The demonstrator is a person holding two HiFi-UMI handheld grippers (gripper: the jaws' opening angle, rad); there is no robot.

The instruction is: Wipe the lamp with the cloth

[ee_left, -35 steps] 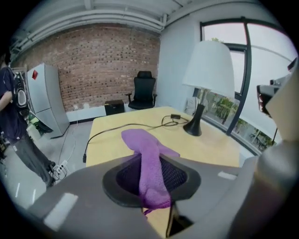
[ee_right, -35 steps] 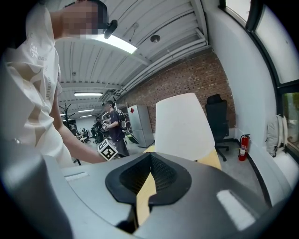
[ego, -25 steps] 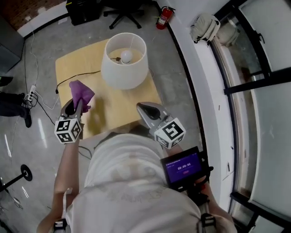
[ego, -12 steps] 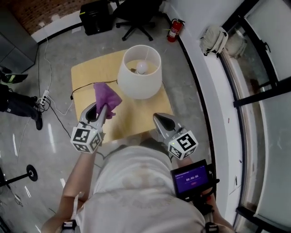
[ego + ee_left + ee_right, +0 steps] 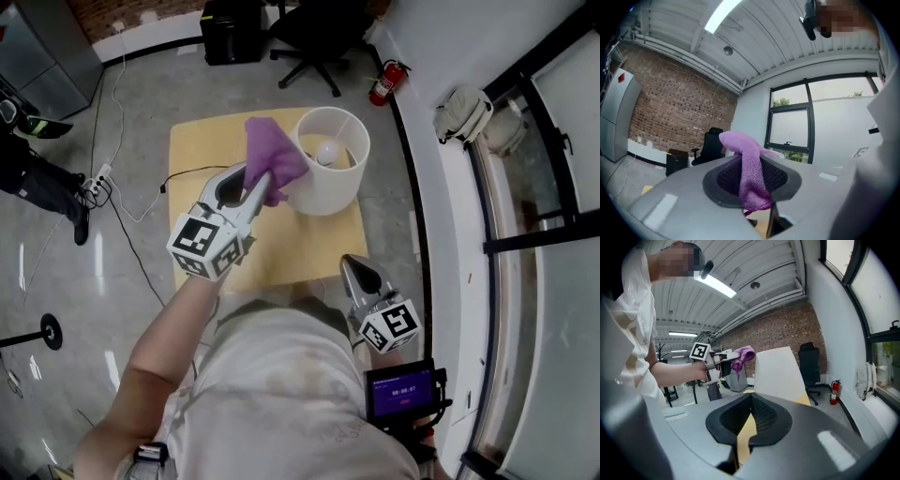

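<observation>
The purple microfibre cloth is grasped in the clenched jaws of the left gripper, which is held level above the light square wooden table; a fold of the cloth stands out beyond the tips. The white drum-shaped table lamp lies directly to the right of these tips, just beside the cloth at the height of its upper rim; whether they touch cannot be decided. The lamp's long axis is upright, and its open top points upward, with the bulb seen inside. The right gripper is closed on nothing at the near table edge, so the left hand is judged the nearer.
</observation>
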